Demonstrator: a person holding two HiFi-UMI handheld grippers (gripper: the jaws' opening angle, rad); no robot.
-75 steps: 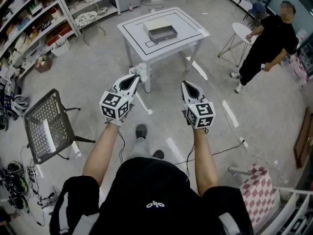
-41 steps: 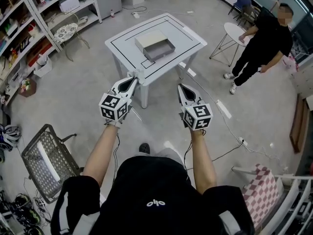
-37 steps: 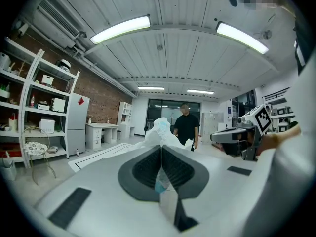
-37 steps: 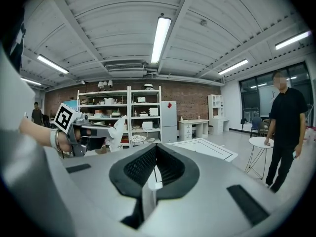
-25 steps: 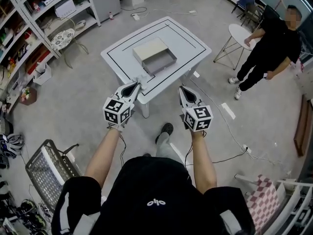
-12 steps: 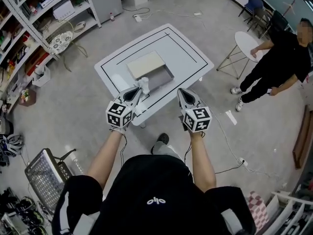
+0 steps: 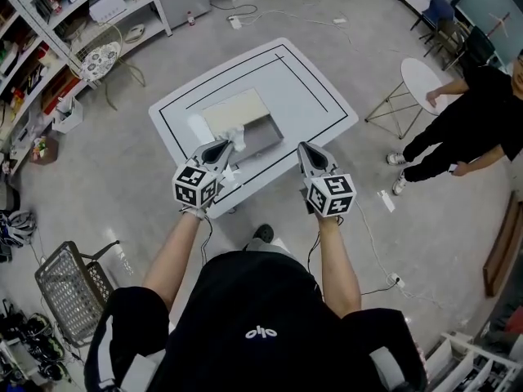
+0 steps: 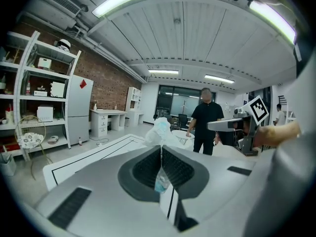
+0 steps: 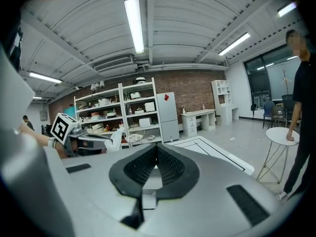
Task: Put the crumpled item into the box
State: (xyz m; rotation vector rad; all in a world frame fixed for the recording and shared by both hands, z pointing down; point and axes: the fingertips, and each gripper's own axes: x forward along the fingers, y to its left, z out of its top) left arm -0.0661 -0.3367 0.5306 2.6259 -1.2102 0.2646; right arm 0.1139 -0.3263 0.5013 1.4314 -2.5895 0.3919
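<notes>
A box stands on the white table [image 7: 306, 96], with a beige lid [image 7: 231, 110] and an open grey tray [image 7: 263, 137]. My left gripper [image 7: 232, 143] is shut on a crumpled white item [image 7: 238, 140], held in the air at the tray's near left corner. In the left gripper view the crumpled item [image 8: 159, 129] sticks out past the closed jaws of the left gripper [image 8: 160, 150]. My right gripper [image 7: 305, 148] is shut and holds nothing, over the table's near edge right of the box. In the right gripper view the jaws of the right gripper [image 9: 157, 148] meet with nothing between them.
A person in black [image 7: 482, 109] stands at the right beside a small round table [image 7: 425, 76]. Shelving [image 7: 49, 39] lines the far left. A wire basket [image 7: 69, 288] lies on the floor at the near left, and a cable [image 7: 372, 280] runs at the near right.
The table has come closer as I walked up to it. Both grippers are now over its near edge, the left one still carrying the crumpled item, now beside the box.
</notes>
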